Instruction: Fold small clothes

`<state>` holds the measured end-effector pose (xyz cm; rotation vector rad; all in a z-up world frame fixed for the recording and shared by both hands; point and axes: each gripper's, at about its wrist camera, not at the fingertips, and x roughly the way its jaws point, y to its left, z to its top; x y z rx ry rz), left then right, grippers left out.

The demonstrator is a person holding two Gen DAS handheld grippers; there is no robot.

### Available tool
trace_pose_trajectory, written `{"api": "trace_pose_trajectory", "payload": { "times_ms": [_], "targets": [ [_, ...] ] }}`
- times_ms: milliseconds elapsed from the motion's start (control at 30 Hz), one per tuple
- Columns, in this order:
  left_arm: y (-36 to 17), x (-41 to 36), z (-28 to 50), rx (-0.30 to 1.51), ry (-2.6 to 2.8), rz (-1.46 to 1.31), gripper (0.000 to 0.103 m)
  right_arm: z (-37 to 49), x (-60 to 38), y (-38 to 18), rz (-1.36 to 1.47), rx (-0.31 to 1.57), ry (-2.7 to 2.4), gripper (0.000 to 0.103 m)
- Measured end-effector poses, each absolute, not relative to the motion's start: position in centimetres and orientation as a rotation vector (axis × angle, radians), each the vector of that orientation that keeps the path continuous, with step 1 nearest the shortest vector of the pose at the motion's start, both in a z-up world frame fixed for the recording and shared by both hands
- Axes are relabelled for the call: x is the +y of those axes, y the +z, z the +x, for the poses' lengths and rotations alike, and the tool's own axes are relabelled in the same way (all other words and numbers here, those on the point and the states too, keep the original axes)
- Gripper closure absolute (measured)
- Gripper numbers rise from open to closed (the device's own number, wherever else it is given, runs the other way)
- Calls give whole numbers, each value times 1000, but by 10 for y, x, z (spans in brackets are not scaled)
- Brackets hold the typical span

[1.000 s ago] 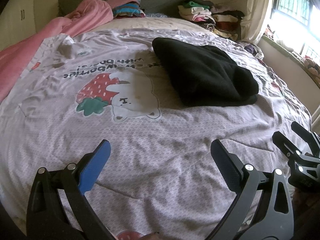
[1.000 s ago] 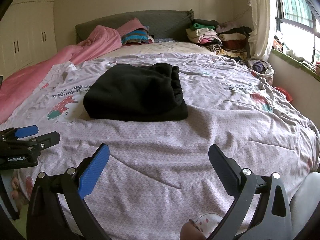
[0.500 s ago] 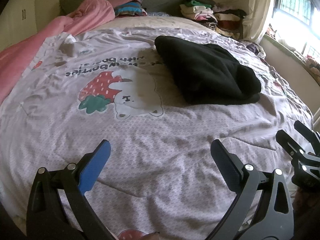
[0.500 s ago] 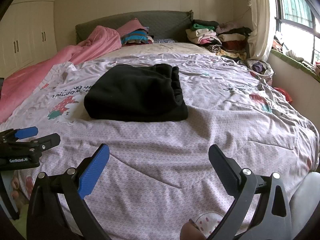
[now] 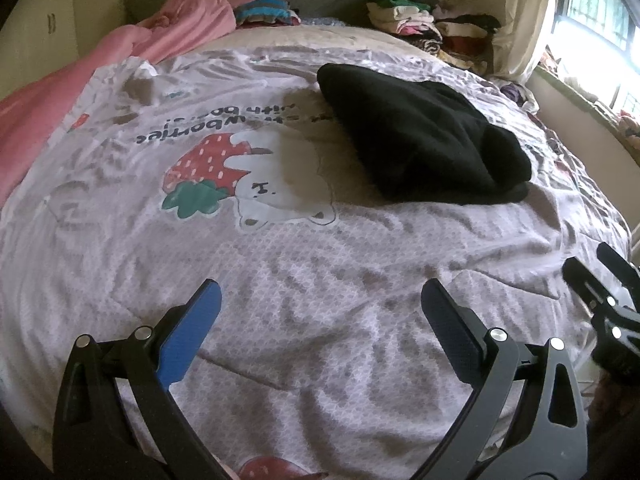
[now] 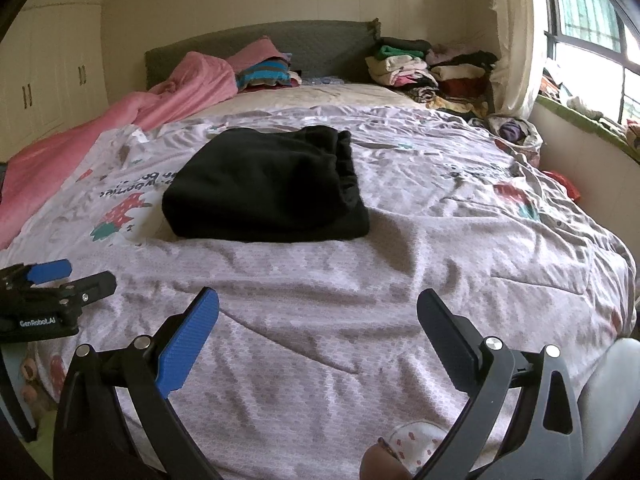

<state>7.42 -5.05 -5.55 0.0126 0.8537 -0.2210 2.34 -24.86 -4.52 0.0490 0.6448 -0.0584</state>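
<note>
Black folded garment (image 6: 266, 188) lies flat near the middle of the bed (image 6: 460, 248), on the lilac printed quilt (image 5: 280, 280). My left gripper (image 5: 320, 312) and right gripper (image 6: 318, 312) hover over the near edge, fingers wide apart, holding nothing.

1. Daylight pours in from the window (image 6: 592, 20) on my right, and its panes are blown out white.
2. The bed (image 6: 460, 240) is evenly lit, though its wrinkles cast soft grey shadows.
3. Fisheye bending curves both views, with black corners.
4. My left view looks hazier, with smeared fabric detail.
</note>
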Motion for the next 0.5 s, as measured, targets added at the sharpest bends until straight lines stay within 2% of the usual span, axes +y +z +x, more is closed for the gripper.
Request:
{"api": "trace_pose_trajectory", "payload": {
  "times_ms": [167,267,367,500],
  "targets": [
    [-59,-37,77,880,-201,-31,9,13,-287,-38,83,614,-210,4],
    [-57,-7,89,896,-127,-98,9,-5,-356,-24,140,562,-416,4],
    [-50,59,118,902,1,-170,9,-31,-439,-23,194,540,-653,4],
    [-40,166,149,874,263,-183,9,-83,-553,-50,252,605,-1026,4]
  ]
}}
